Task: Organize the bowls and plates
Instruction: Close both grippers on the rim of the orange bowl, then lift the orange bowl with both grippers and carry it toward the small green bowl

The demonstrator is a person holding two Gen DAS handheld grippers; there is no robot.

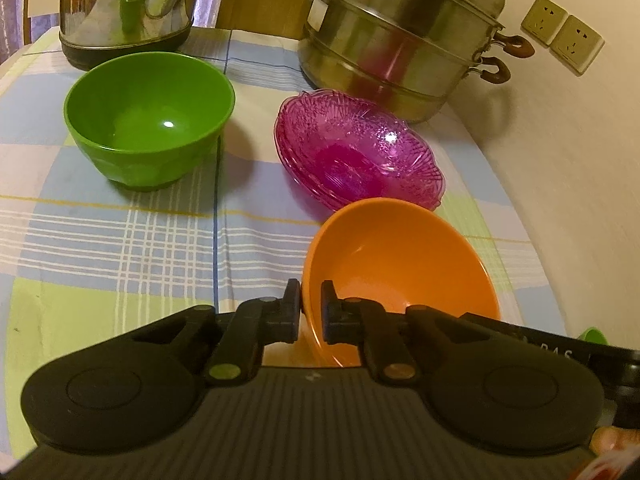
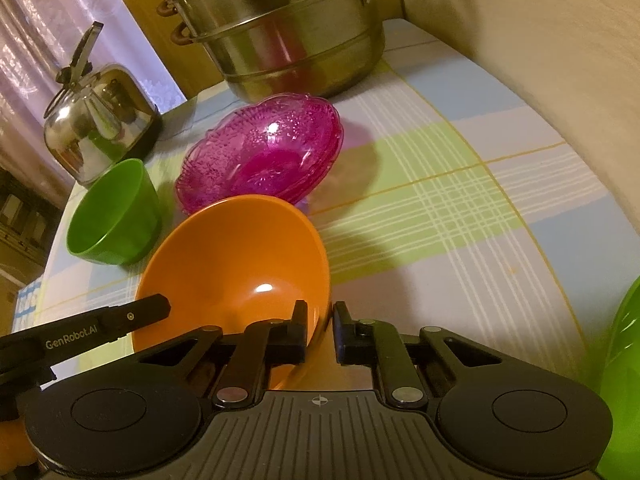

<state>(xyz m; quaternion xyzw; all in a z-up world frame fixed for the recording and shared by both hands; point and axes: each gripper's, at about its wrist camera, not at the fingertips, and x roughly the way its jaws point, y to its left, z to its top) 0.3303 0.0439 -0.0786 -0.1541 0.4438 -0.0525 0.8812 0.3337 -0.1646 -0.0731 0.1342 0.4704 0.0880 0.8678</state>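
An orange bowl (image 1: 400, 264) is held tilted above the checked tablecloth, gripped on opposite rims. My left gripper (image 1: 311, 300) is shut on its left rim. My right gripper (image 2: 321, 320) is shut on its right rim (image 2: 240, 264). The left gripper's body (image 2: 100, 324) shows at the left of the right wrist view. Just beyond the orange bowl lies a stack of pink glass plates (image 1: 356, 152), also seen in the right wrist view (image 2: 260, 152). A green bowl (image 1: 148, 120) stands upright to the left, also in the right wrist view (image 2: 112, 216).
A steel steamer pot (image 1: 396, 28) stands at the back by the wall, a steel kettle (image 1: 128, 8) at the back left. Another green item (image 2: 624, 380) sits at the right edge. The tablecloth (image 2: 460, 200) lies bare to the right. Wall sockets (image 1: 560, 32) are on the wall.
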